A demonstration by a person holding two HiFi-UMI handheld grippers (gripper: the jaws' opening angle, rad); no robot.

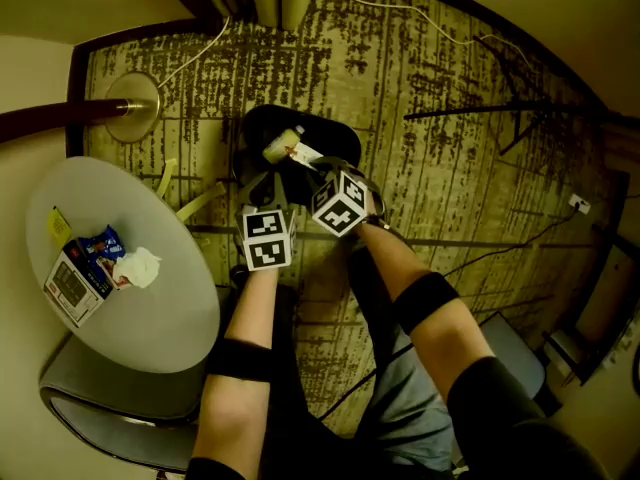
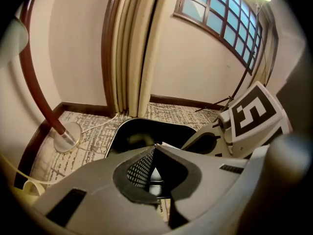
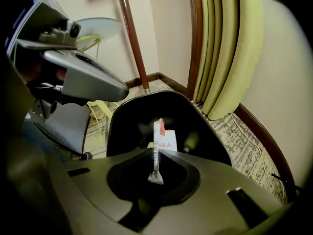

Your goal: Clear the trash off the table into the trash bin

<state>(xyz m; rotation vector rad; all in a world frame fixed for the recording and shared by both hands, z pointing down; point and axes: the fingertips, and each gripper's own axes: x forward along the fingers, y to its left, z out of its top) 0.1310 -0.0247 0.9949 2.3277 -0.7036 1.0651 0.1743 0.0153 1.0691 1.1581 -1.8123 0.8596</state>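
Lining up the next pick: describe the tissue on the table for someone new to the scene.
At the head view's left stands a round white table. Near its left edge lie a box, a blue wrapper and the tissue. The tissue is the plain white crumpled wad on the cluster's right, with no print.

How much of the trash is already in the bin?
Done: a bottle lies in the black bin. In hand: the right gripper holds a packet over the bin; the left gripper is shut and empty. Left: a box, a blue wrapper and a crumpled tissue on the table.
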